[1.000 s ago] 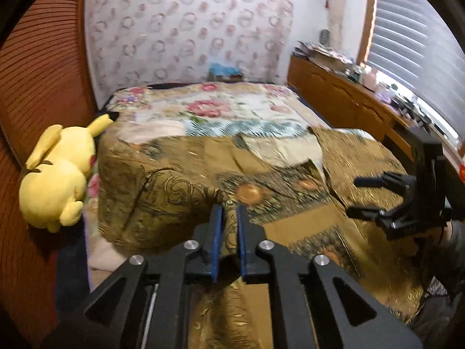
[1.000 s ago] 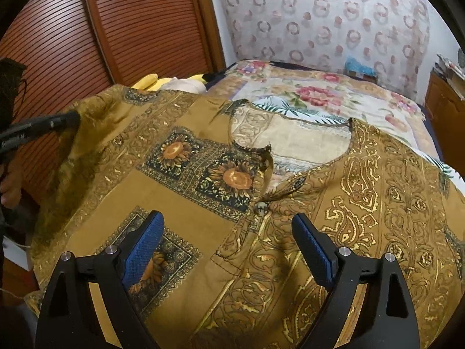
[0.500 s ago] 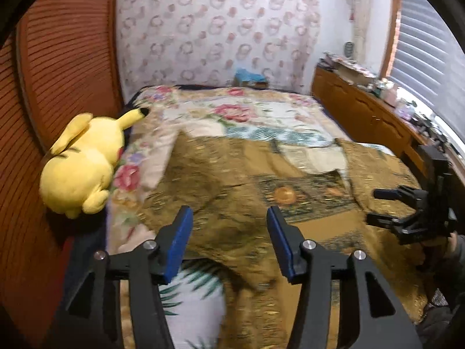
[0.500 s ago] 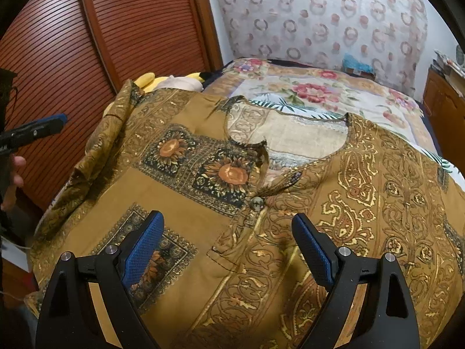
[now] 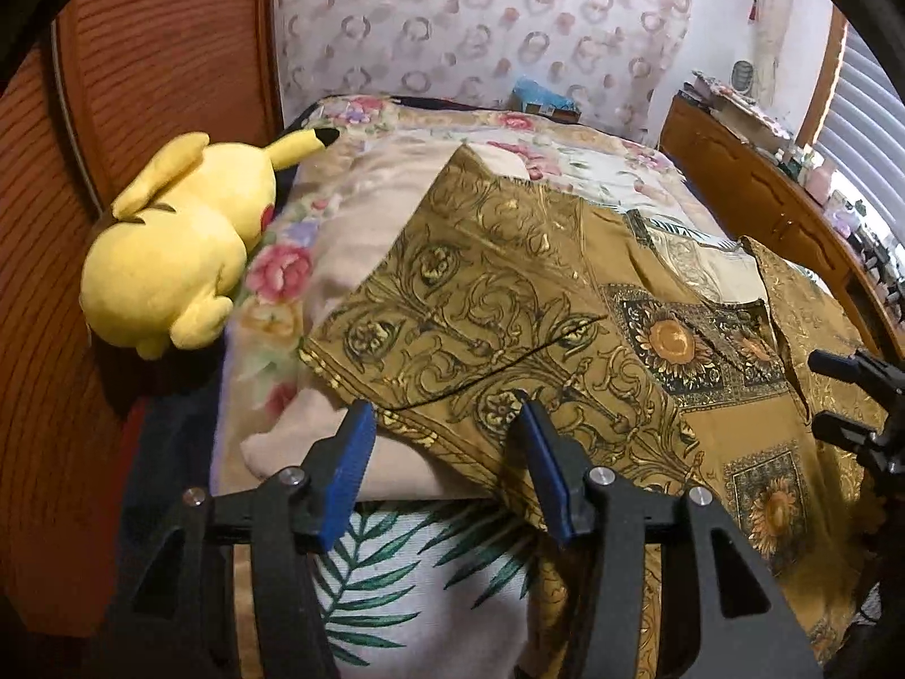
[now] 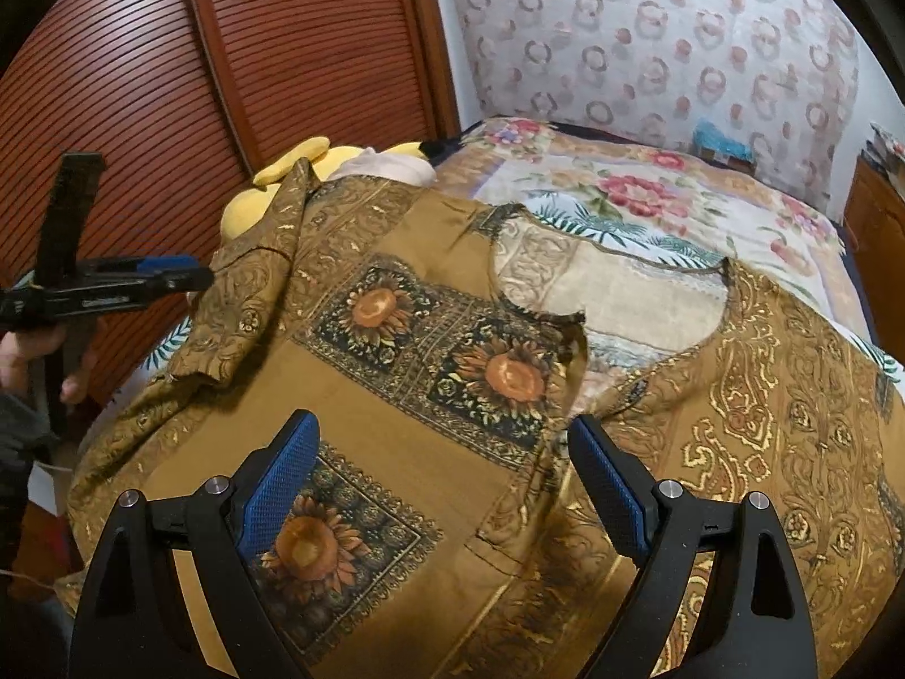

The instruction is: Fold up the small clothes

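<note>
A mustard-gold patterned shirt [image 6: 396,424] with sunflower squares lies spread front-up on the bed. Its left sleeve [image 5: 481,305] is folded inward over the body; the sleeve also shows in the right wrist view [image 6: 249,305]. My left gripper [image 5: 444,441] is open and empty, hovering just in front of the sleeve's cuff edge; it also shows in the right wrist view [image 6: 169,277] at the far left. My right gripper [image 6: 441,452] is open and empty above the shirt's chest, near the button placket; it also shows in the left wrist view [image 5: 837,396] at the right edge.
A yellow plush toy [image 5: 181,249] lies at the bed's left edge against the red slatted wardrobe door [image 6: 283,56]. A floral bedspread [image 6: 650,192] covers the bed. A wooden cabinet [image 5: 763,209] runs along the right. A blue box [image 5: 543,96] sits by the far wall.
My left gripper was shut on the sleeve fabric, carried it inward, then opened and let go. The sleeve now lies folded over the shirt. The right gripper stayed put.
</note>
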A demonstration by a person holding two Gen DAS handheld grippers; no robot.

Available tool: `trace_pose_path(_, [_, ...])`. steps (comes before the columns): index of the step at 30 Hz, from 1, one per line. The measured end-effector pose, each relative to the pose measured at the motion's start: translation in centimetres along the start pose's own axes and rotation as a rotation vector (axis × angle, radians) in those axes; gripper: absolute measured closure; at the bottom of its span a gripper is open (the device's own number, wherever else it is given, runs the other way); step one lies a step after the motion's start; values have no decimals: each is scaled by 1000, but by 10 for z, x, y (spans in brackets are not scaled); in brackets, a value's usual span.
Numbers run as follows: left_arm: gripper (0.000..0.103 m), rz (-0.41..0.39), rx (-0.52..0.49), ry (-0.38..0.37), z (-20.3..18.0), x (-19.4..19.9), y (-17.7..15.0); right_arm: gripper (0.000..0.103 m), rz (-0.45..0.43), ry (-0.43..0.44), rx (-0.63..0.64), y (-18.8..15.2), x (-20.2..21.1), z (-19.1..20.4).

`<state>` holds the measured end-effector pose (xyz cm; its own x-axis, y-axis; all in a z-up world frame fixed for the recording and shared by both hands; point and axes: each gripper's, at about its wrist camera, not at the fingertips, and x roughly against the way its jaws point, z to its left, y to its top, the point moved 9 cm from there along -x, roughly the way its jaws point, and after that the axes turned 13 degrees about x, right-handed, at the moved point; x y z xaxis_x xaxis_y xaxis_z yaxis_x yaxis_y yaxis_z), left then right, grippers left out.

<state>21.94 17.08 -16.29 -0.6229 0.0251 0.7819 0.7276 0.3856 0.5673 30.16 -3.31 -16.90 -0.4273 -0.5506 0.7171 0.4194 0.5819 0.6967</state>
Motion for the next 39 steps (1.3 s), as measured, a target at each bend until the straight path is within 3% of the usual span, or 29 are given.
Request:
trace_pose_path(11, [51, 19, 62, -33, 4, -7, -6, 12, 18, 23, -16, -7, -11, -2])
trace_pose_path(20, [92, -16, 5, -57, -9, 1, -2, 12, 21, 28, -31, -14, -12, -5])
trace_pose_path(23, [100, -62, -17, -73, -18, 13, 5, 12, 19, 27, -35, -15, -11, -7])
trace_pose_path(32, [101, -118, -112, -173, -74, 38, 33, 12, 3, 4, -55, -17, -1, -19])
trace_pose_path(39, [98, -84, -199, -217, -122, 24, 46, 12, -8, -31, -77, -23, 15, -31])
